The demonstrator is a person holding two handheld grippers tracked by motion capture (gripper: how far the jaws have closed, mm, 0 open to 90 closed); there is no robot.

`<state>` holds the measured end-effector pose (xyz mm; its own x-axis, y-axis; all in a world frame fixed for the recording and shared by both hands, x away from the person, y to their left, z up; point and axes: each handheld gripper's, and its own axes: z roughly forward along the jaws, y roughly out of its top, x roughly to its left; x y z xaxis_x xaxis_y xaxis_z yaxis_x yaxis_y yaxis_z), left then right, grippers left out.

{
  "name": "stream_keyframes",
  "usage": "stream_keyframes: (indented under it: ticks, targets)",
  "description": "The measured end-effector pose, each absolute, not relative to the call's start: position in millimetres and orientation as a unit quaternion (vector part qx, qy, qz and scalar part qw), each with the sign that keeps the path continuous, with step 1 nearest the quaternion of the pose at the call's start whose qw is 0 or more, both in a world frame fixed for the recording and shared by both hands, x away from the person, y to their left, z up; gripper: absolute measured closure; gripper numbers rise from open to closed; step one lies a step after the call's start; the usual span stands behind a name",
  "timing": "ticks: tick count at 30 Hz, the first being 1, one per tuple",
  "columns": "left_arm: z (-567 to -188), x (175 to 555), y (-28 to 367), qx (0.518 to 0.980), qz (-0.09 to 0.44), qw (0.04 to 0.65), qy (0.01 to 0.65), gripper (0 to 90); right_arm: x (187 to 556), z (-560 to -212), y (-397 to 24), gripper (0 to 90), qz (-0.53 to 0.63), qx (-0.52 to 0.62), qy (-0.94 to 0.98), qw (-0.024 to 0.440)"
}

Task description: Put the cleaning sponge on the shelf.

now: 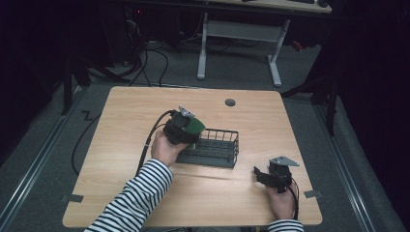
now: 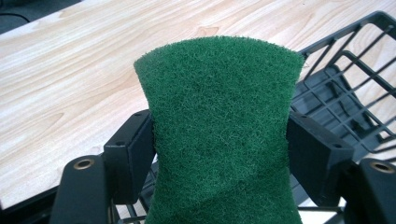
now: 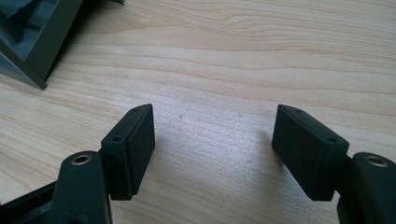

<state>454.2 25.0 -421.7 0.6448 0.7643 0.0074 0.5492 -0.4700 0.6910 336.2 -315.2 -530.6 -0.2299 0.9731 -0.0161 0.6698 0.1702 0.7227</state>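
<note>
- Dim room all round, cables on the grey floor, another desk's legs at the back. From the high view a light wooden table (image 1: 145,106) carries a dark wire basket (image 1: 212,150) near its middle. The left gripper (image 1: 189,131) sits at the basket's left end with a green scouring pad (image 1: 195,126) poking out over the rim, so my guess is the pad's headed into the basket. The right gripper (image 1: 263,176) rests low on the table, apart from the basket, looks parked out of the way.
- Left gripper view gives what the top-down shot can't: both black jaws press the pad (image 2: 219,130) from either side, wide apart because the pad is wide, and it pinches in at the waist where they squeeze. Basket wires (image 2: 345,93) sit just behind and to the right, with tabletop beyond.
- Right gripper view: jaws stand wide with nothing between them, just bare wood grain (image 3: 224,65). A dark corner of the basket (image 3: 32,42) peeks in top left.
</note>
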Motion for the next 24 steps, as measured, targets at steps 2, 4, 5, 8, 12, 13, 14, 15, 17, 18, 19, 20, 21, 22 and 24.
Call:
stream_keyframes:
  ticks: [2,4,5,8,12,13,14,15,17,18,19,20,21,22,24]
  targets:
    - [-423,454,24,0.844,0.163,0.332,0.388,30.0,336,-531,-315,30.0,0.303,0.568,0.723,0.250]
    - [-423,453,24,0.845,0.163,0.330,0.389,29.9,336,-531,-315,30.0,0.303,0.568,0.723,0.250]
    - [-423,453,25,0.845,0.162,0.329,0.389,29.9,336,-531,-315,30.0,0.304,0.568,0.723,0.250]
    - [-423,451,26,0.847,0.158,0.327,0.389,30.0,336,-531,-315,30.0,0.304,0.568,0.723,0.250]
    - [-426,449,29,0.849,0.151,0.322,0.390,30.1,336,-531,-315,30.0,0.304,0.568,0.723,0.250]
    - [-426,448,30,0.850,0.150,0.321,0.390,30.0,336,-531,-315,30.0,0.304,0.568,0.723,0.250]
    - [-427,447,30,0.850,0.147,0.320,0.392,29.9,336,-531,-315,30.0,0.304,0.568,0.723,0.250]
    - [-428,447,31,0.851,0.144,0.319,0.392,29.8,336,-531,-315,30.0,0.304,0.568,0.723,0.250]
    - [-428,447,33,0.850,0.142,0.322,0.392,29.8,336,-531,-315,30.0,0.304,0.568,0.723,0.250]
    - [-428,447,34,0.849,0.141,0.322,0.393,29.8,336,-531,-315,30.0,0.304,0.568,0.723,0.250]
    - [-428,447,34,0.849,0.137,0.322,0.395,29.8,336,-531,-315,30.0,0.304,0.568,0.723,0.250]
    - [-428,447,35,0.849,0.136,0.322,0.395,29.4,336,-531,-315,30.0,0.304,0.568,0.723,0.250]
    - [-428,447,35,0.849,0.136,0.323,0.395,29.4,336,-531,-315,30.0,0.304,0.568,0.723,0.250]
    - [-428,446,36,0.848,0.131,0.326,0.396,29.0,336,-531,-315,30.0,0.303,0.568,0.723,0.250]
    - [-428,446,37,0.848,0.121,0.328,0.399,24.8,336,-531,-315,30.0,0.304,0.568,0.723,0.250]
